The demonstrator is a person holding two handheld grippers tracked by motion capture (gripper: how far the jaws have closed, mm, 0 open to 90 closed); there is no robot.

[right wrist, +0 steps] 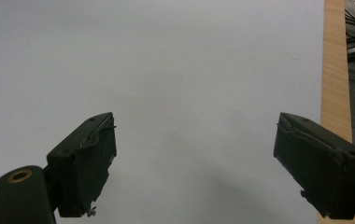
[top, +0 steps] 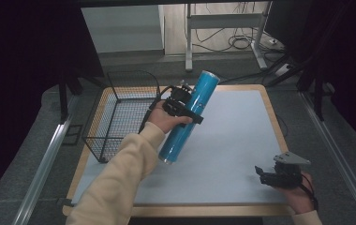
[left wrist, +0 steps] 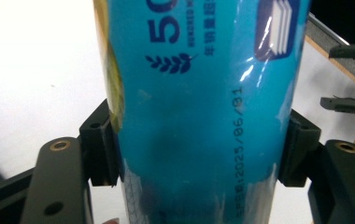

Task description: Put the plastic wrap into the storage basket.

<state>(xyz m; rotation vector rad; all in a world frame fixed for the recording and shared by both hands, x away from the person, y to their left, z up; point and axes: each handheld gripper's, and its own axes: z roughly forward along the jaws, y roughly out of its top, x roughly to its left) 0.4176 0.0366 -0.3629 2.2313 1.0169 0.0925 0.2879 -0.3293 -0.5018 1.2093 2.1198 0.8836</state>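
Jaws of left gripper (left wrist: pixel 199 149) clamp blue tube (left wrist: pixel 199 93) mid-body.

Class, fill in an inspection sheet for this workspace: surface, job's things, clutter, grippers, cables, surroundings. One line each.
Surface: pale mat on a wood-edged table, bare apart from the basket.
Job's things: blue tube, wrapped in glossy film, held tilted above the mat; wire basket at the table's left edge, looks empty.
Clutter: nothing seen.
Grippers: left gripper shut on the tube's middle, pads pressing both sides; right gripper open over the mat's near right corner, holding nothing.
Cables: one trails from the left gripper toward the basket; loose cables on the floor beyond the table.
Surroundings: metal desk legs behind, dark curtains at both sides.
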